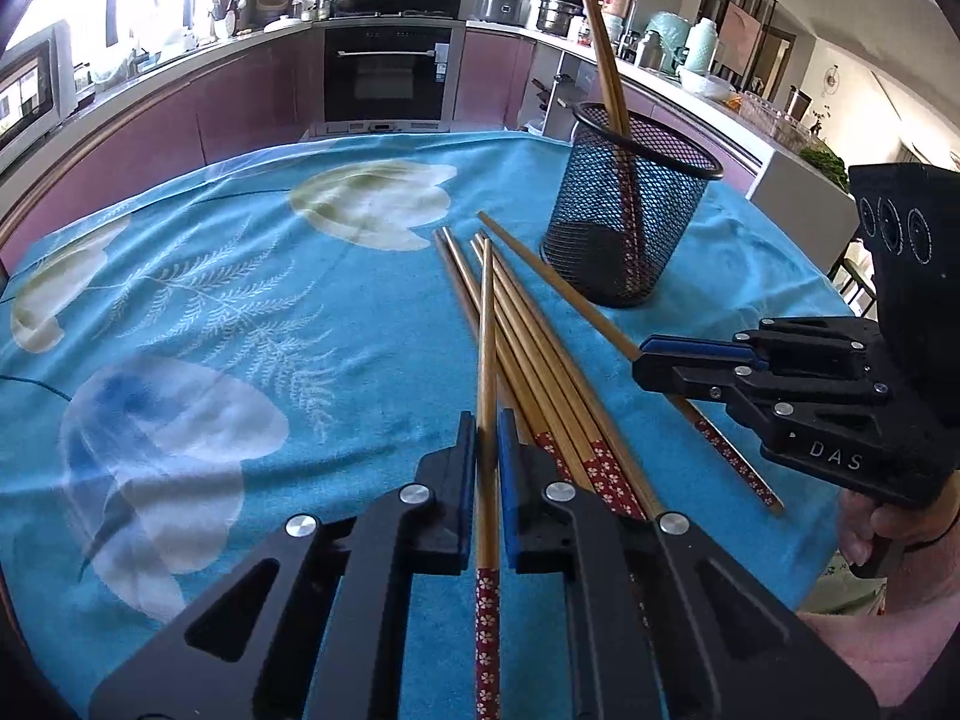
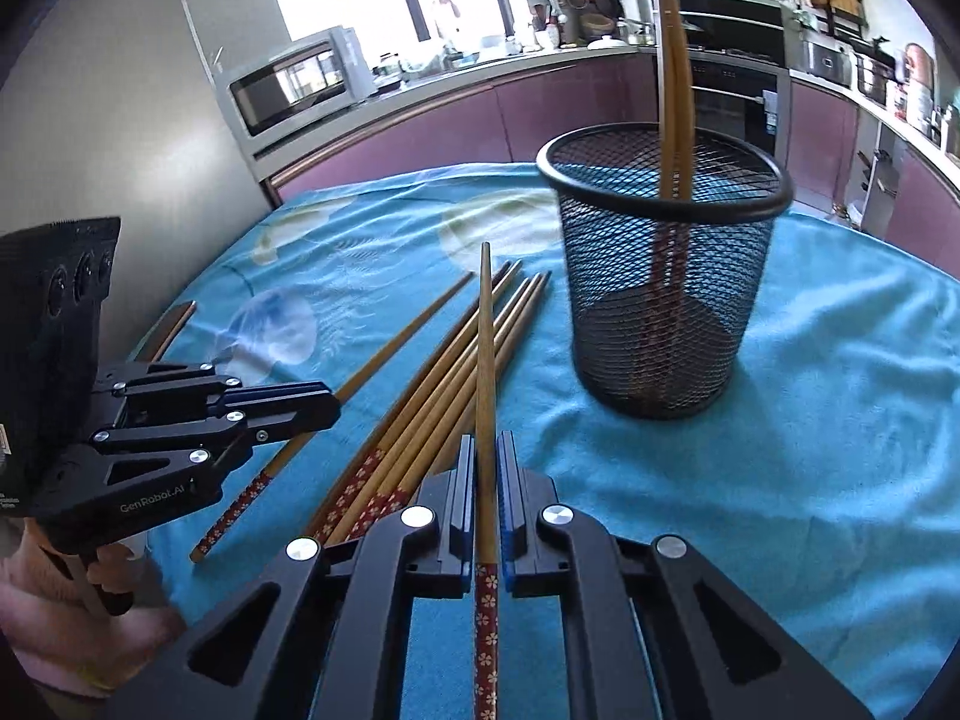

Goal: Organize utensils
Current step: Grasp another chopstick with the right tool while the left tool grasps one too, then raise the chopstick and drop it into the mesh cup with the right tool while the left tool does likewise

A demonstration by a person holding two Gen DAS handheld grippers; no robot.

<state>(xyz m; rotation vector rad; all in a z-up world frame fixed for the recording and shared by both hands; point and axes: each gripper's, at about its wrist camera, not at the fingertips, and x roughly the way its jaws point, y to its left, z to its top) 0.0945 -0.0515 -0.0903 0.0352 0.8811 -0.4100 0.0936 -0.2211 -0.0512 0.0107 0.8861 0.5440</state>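
The left tool (image 1: 487,450) is clamped on one chopstick (image 1: 487,360), its patterned red end running back between the arms and its bare tip pointing far over the pile (image 1: 540,372). The right tool (image 2: 487,468) likewise grips a single chopstick (image 2: 485,360), tip aimed toward the far side. The remaining chopsticks lie fanned together on the surface (image 1: 240,300), covered by a blue cloth, between the two tools. The mesh cup (image 1: 630,222) stands upright on the far right of the pile, two chopsticks (image 1: 603,54) already leaning inside it.

The left view shows the right tool (image 1: 645,360) side-on, pinching its stick away from the pile. The right view shows the left tool (image 2: 333,405) side-on at the left, and a microwave (image 2: 294,84) beyond.
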